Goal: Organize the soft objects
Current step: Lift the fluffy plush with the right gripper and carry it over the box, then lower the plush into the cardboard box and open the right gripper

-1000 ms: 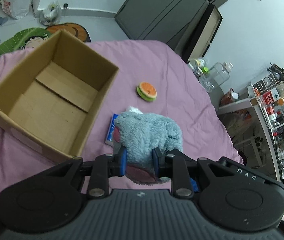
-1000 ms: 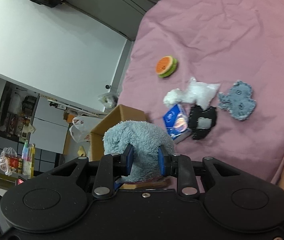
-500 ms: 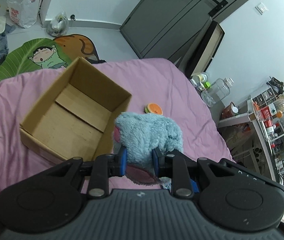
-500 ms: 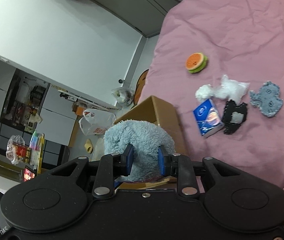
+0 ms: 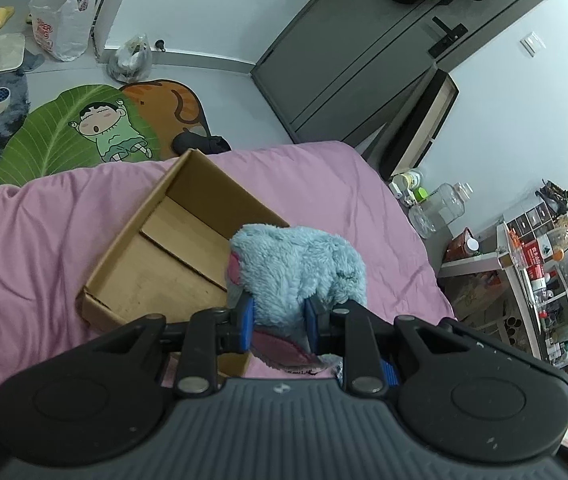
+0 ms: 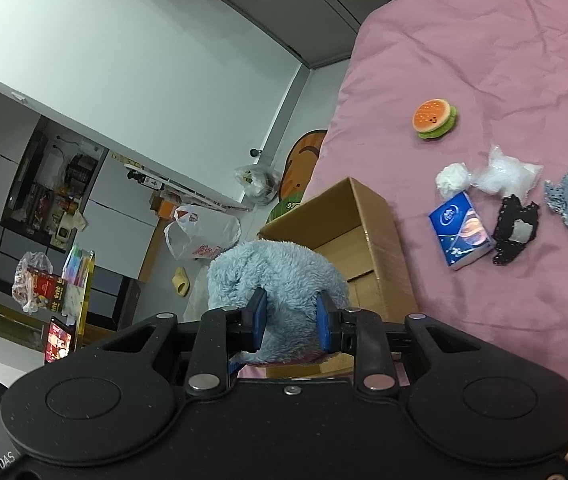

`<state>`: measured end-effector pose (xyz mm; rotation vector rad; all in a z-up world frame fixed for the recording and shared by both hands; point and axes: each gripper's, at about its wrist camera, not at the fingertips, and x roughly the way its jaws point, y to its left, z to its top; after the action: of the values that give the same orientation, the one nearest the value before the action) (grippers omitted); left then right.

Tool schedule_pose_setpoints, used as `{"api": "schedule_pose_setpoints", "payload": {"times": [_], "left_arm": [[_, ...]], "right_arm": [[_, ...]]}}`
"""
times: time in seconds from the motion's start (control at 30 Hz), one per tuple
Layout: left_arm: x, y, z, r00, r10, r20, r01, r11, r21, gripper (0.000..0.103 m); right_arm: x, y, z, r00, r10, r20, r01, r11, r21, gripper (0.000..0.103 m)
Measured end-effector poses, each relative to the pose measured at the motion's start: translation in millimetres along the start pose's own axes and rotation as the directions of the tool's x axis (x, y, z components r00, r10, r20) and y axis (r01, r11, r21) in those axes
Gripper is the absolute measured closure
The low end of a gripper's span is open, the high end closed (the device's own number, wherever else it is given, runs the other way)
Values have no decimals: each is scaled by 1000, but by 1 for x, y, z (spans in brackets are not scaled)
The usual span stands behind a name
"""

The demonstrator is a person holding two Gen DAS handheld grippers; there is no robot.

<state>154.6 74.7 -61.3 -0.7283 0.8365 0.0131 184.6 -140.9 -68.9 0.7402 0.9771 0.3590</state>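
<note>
Big fluffy toy on its way to the box

The brown cardboard box on the pink bed cover looks empty. Both the left gripper and right gripper pinch the fluffy light-blue plush toy above it. The small burger-shaped plush, blue tissue pack and little cloth bits wait.

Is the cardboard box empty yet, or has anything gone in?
Empty as far as visible: the cardboard box shows bare floor flaps. The blue plush, gripped by both grippers, hides its near corner.
</note>
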Motion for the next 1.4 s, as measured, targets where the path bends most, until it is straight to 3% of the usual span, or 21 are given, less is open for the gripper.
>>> {"api": "schedule_pose_setpoints", "payload": {"times": [0.47, 0.93, 1.4], "left_arm": [[16, 26, 28, 1000, 6, -23, -7, 1000, -20, 78], [70, 53, 59, 995, 48, -86, -52, 998, -47, 78], [125, 70, 80, 979, 116, -168, -122, 992, -29, 77]], "right_arm": [[36, 20, 2, 999, -36, -16, 36, 999, -10, 78], [98, 16, 16, 995, -80, -61, 82, 996, 30, 78], [155, -1, 27, 982, -142, -125, 154, 984, 89, 75]]}}
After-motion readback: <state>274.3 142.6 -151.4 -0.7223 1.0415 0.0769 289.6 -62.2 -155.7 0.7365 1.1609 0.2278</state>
